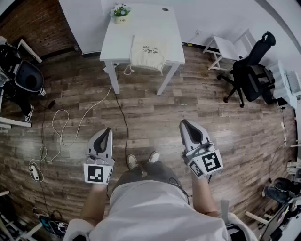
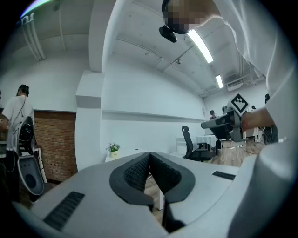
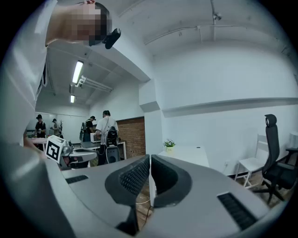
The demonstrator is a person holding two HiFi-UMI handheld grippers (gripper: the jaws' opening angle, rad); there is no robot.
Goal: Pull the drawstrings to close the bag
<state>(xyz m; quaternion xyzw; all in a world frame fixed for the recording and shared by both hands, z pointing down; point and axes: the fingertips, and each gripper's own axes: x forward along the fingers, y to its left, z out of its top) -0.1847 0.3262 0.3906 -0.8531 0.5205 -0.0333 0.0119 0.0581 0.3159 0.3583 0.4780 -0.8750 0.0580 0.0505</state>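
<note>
A cream drawstring bag [image 1: 147,53] lies on the front edge of a white table [image 1: 141,23], partly hanging over it, with a cord [image 1: 127,70] dangling at its lower left. The table is several steps ahead of me. My left gripper [image 1: 107,131] is held low at the left, shut with nothing in it. My right gripper [image 1: 185,124] is held low at the right, also shut and empty. In the left gripper view the pads [image 2: 139,169] meet, and the white table [image 2: 122,157] shows behind them. The pads [image 3: 139,174] in the right gripper view meet too.
A small potted plant [image 1: 121,12] stands at the table's back left. A black office chair [image 1: 254,70] and a white chair [image 1: 225,47] are to the right. White cables [image 1: 61,127] and a power strip [image 1: 34,172] lie on the wood floor at left. People stand by a brick wall [image 3: 132,135].
</note>
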